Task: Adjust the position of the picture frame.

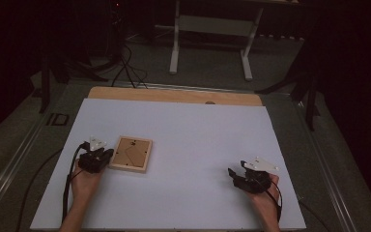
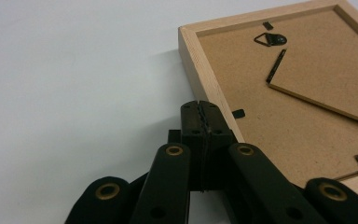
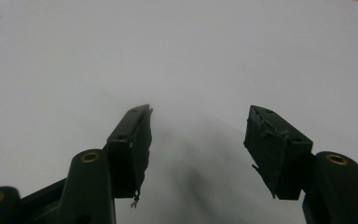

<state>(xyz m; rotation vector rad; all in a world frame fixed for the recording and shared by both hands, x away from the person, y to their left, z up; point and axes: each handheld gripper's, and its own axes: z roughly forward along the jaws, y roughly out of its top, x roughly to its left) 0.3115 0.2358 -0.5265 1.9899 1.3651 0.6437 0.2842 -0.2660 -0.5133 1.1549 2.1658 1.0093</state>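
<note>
A small wooden picture frame (image 1: pixel 131 153) lies face down on the white table sheet (image 1: pixel 188 130), its brown backing board and hanger up. My left gripper (image 1: pixel 107 155) rests just at the frame's left edge, jaws shut together with nothing between them. In the left gripper view the shut tips (image 2: pixel 200 112) sit against the frame's (image 2: pixel 298 93) pale wooden side. A corner of the backing board stands slightly lifted. My right gripper (image 1: pixel 235 174) sits at the right of the sheet, far from the frame, and in the right gripper view its jaws (image 3: pixel 198 135) stand open over bare white surface.
The white sheet covers a wooden tabletop (image 1: pixel 174 94) whose far edge shows. Beyond it, on the dark floor, stand a white table base (image 1: pixel 210 34) and loose cables (image 1: pixel 125 67). Metal rails (image 1: pixel 24 145) run along both sides of the table.
</note>
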